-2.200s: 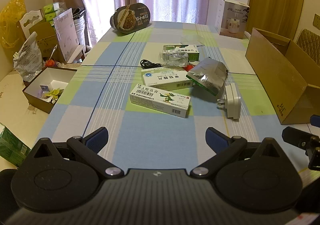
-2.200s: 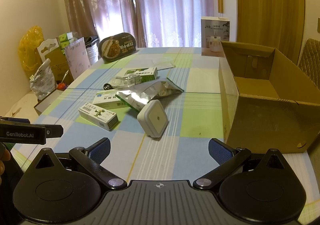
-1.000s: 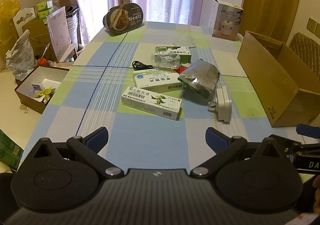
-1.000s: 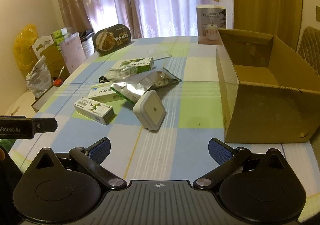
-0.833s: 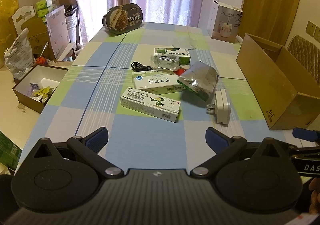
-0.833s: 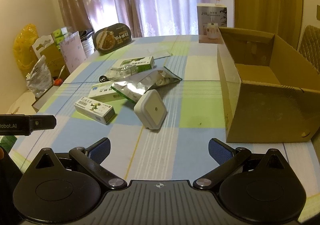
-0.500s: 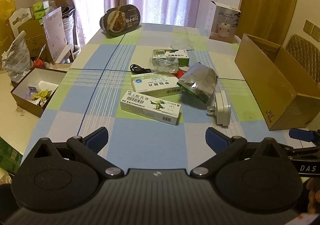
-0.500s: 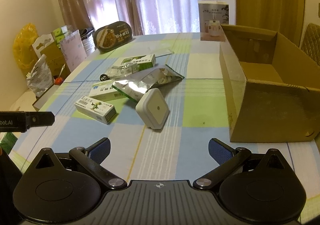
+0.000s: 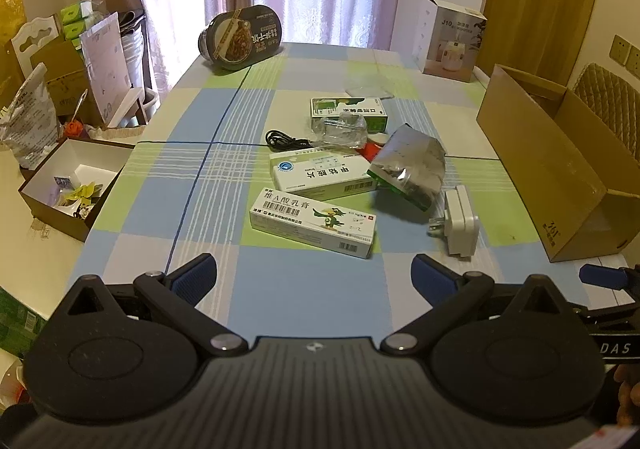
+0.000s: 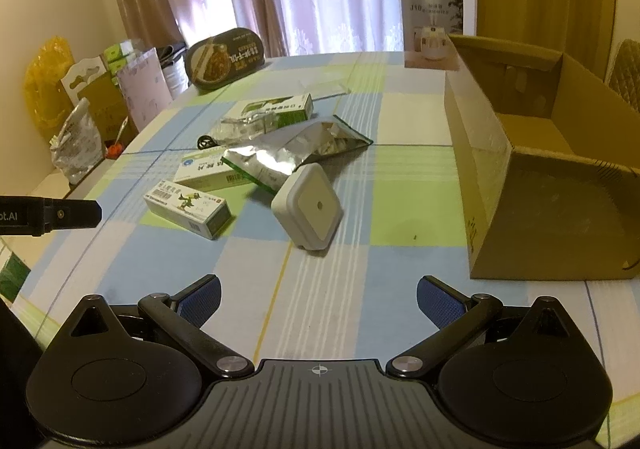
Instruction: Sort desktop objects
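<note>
Your left gripper [image 9: 314,273] is spread wide and holds nothing, low in the middle of the left wrist view, above the checked desk [image 9: 200,185]. Your right gripper [image 10: 318,295] is spread wide too and holds nothing, low in the right wrist view. The things to sort lie in a heap in the middle of the frame. Nearest to you is the long white box with a green bird [image 9: 314,222]. Just behind it lies a second white box [image 9: 322,174], and a shiny foil bag [image 9: 412,165] leans over that box's right end. A white plug [image 10: 308,207] lies just right of the bag, near the front. Farther back is a green and white box [image 9: 348,113] with a clear plastic wrapper [image 9: 340,131] in front of it and a black cable [image 9: 282,139] to its left. The big brown cardboard box [image 10: 532,185] stands at the right of the frame, open on top, and the part of its inside you can see has nothing in it. At the left edge of the left wrist view, off the desk, a small open box [image 9: 44,205] holds small bits too little to name.
</note>
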`<action>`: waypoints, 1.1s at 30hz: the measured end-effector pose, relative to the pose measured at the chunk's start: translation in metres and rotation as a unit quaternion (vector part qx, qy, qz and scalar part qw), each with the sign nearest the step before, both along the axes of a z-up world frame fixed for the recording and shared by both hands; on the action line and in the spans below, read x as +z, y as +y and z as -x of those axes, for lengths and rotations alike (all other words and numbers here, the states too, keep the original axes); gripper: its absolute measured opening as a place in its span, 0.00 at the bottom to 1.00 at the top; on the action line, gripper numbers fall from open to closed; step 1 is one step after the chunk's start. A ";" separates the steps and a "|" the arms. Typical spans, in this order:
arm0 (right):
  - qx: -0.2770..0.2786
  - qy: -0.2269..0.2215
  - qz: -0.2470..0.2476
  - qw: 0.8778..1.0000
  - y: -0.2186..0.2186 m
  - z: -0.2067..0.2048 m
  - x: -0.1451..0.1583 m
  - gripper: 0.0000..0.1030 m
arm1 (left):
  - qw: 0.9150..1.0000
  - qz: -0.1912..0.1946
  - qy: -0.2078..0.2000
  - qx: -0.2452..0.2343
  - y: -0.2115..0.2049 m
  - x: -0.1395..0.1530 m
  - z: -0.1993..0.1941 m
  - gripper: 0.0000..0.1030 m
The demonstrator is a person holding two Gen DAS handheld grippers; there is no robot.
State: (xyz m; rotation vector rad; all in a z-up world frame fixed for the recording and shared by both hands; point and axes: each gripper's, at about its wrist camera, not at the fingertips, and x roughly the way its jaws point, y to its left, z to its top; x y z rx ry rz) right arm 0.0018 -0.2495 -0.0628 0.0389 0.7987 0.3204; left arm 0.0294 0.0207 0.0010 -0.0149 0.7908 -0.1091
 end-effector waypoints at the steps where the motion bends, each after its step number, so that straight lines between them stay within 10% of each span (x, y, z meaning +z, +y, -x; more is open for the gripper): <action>1: 0.000 0.002 0.000 1.000 0.000 -0.001 -0.001 0.98 | 1.000 0.000 0.000 -0.002 0.000 -0.001 -0.001 0.99; 20: -0.007 0.030 -0.005 1.000 0.005 -0.021 -0.021 0.98 | 0.999 -0.006 0.020 -0.038 -0.004 -0.015 -0.029 0.99; 33: 0.057 0.001 0.016 0.998 0.029 -0.048 -0.027 0.98 | 0.981 -0.095 0.033 -0.165 -0.010 -0.040 -0.083 0.99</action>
